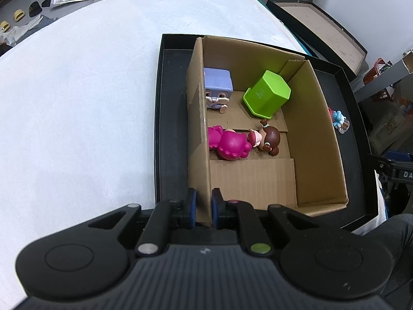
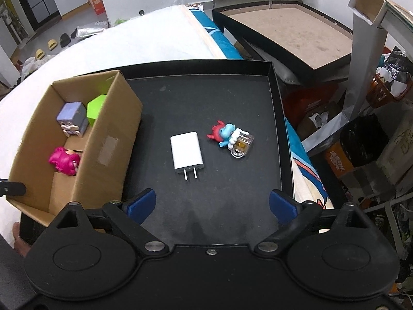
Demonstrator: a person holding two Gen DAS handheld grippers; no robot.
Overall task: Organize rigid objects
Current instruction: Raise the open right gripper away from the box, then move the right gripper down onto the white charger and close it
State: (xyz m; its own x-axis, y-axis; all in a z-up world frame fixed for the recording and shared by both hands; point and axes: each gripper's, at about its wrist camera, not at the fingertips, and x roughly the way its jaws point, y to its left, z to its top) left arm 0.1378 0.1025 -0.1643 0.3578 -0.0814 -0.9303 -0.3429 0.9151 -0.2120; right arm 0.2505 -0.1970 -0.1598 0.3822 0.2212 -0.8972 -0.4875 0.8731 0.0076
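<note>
The left tool (image 1: 204,208) is clamped on the near wall of the box (image 1: 198,118), steadying it in the black tray (image 2: 273,118); the right tool (image 2: 211,204) hangs spread wide and empty over the tray. The charger (image 2: 187,152) and the blue figure (image 2: 228,135) lie apart on the tray floor, outside the box. The charger lies flat, so a shallow pinch could slip off its smooth sides; dragging it might nudge the figure.

1. Left gripper (image 1: 204,206): black linkage arms, blue pads, silver pivot screws, one green and one red cap, ribbed grey housing.
2. Right gripper (image 2: 211,204): black arms, blue pads, silver screws, round embossed discs.
</note>
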